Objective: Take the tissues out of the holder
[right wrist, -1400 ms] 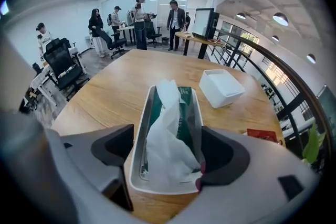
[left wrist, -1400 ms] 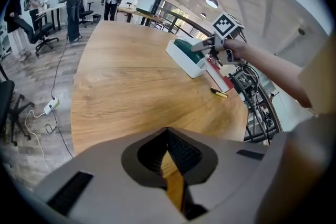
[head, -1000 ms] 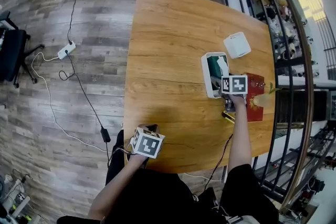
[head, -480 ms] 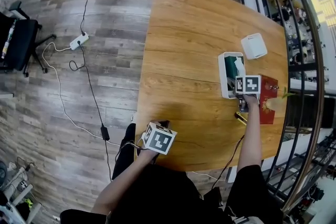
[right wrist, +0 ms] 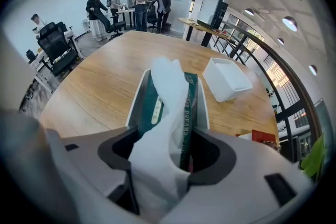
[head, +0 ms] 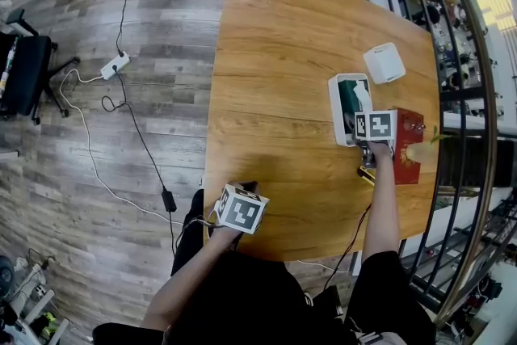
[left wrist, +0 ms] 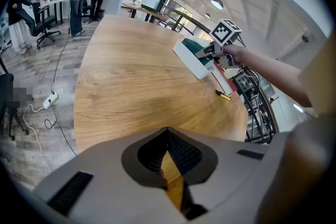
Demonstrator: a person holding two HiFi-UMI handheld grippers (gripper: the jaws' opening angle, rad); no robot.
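Note:
The white tissue holder (head: 334,107) lies on the right side of the wooden table (head: 275,85). Inside it is a green tissue pack (right wrist: 191,93), and a white tissue (right wrist: 169,107) stands up out of it. My right gripper (right wrist: 160,165) is over the holder's near end. Its jaws are closing, with the tissue between them and bunched across the gap. The head view shows this gripper (head: 363,113) over the holder. At the table's near edge, far from the holder, my left gripper (head: 241,191) is shut with nothing in it (left wrist: 173,170).
A white lid (head: 384,62) lies beyond the holder. To the holder's right sits a red box (head: 406,149), with a yellow-and-black pen (head: 367,176) near it. A railing (head: 460,93) runs along the table's right edge. People stand at desks (right wrist: 142,2) far back.
The right gripper's jaws have narrowed around the tissue standing out of the holder. The head camera shifted slightly; the left gripper stays at the table's near edge.

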